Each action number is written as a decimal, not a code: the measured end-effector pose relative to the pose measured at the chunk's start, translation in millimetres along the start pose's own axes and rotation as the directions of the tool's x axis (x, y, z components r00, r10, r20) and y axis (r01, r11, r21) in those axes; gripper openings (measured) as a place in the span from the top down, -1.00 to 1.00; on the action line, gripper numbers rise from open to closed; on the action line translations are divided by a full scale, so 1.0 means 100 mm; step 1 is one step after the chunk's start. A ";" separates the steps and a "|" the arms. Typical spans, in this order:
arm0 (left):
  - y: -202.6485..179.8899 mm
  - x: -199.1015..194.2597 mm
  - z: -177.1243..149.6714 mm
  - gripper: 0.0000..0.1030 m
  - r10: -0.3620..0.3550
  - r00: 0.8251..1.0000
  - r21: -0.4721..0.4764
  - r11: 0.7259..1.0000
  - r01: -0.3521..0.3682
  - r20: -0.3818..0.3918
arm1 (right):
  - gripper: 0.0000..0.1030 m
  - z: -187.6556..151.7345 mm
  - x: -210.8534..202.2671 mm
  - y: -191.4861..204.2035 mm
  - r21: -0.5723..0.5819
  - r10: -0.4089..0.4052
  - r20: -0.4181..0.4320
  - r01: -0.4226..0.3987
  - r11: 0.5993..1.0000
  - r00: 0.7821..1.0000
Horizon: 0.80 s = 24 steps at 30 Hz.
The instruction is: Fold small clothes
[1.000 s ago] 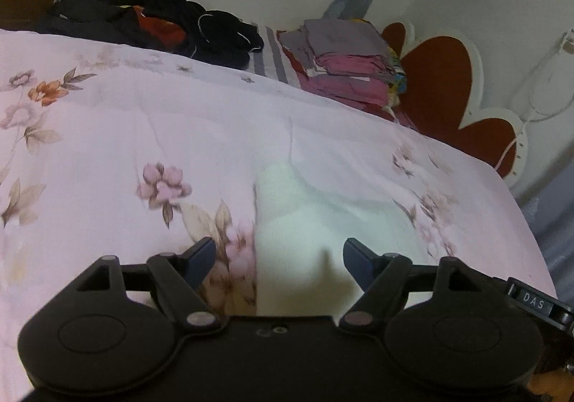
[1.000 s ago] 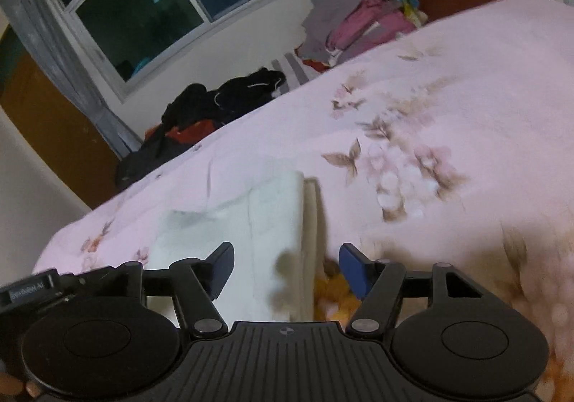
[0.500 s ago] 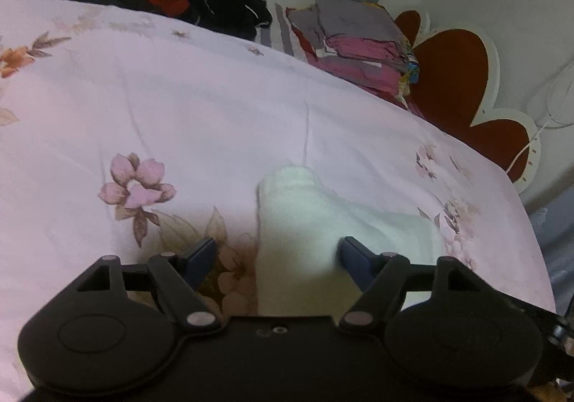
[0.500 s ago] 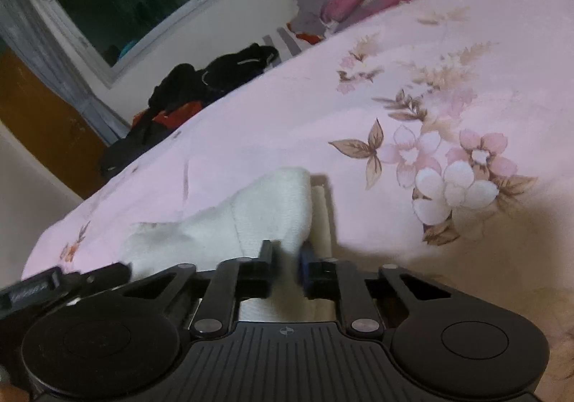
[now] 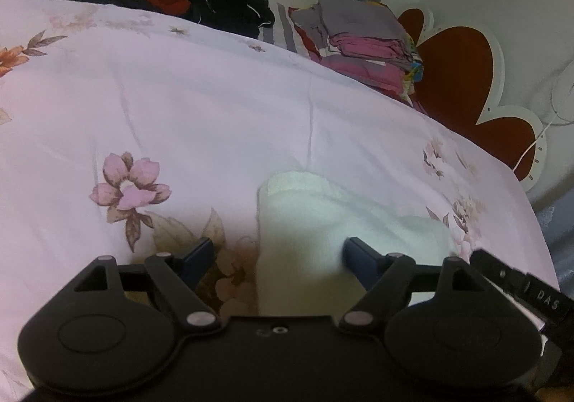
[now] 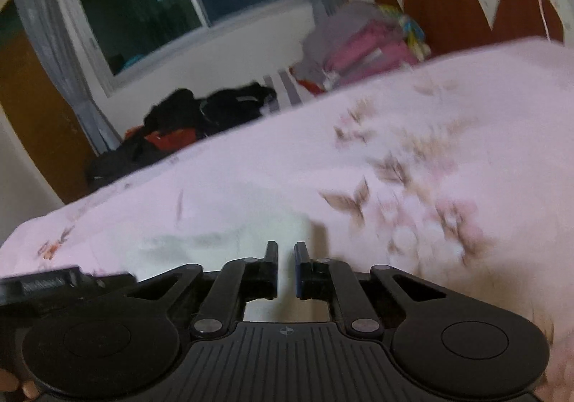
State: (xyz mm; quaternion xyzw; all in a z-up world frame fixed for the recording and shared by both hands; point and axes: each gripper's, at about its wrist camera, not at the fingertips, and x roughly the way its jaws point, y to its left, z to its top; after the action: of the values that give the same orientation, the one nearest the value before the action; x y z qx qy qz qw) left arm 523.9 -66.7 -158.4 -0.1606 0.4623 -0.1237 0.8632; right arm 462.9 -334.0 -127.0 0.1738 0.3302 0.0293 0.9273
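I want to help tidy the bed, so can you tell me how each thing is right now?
Small white cloth garment: lying on the bed, partly folded, not flat.
Left gripper: open over the garment's near edge.
Right gripper: shut on the garment.
Pink flowered bedsheet: spread out, lightly creased.
Pink and grey folded clothes: stacked by the headboard.
Black clothes: heaped, unfolded.
Window: dark outside, curtains drawn aside.

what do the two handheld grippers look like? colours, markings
Both are matte black plastic. The left gripper has two round domed housings, silver pivot pins on its linkage arms and dark blue fingertips. The right gripper is built the same, plus a ribbed base plate with a small crosshair mark. Beside each sits a black bar; the left view's reads "DAS".
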 end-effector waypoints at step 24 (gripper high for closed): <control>-0.19 0.16 0.00 -0.66 0.076 0.997 0.045 0.996 -0.076 0.007 | 0.87 -0.04 0.49 0.00 -0.132 -0.112 -0.069 0.102 0.986 0.991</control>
State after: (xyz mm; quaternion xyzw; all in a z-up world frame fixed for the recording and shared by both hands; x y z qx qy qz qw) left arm 531.0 -90.0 -163.1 -0.1238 0.4628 -0.1009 0.8720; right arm 498.9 -324.6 -159.9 0.0948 0.3715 0.0071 0.9236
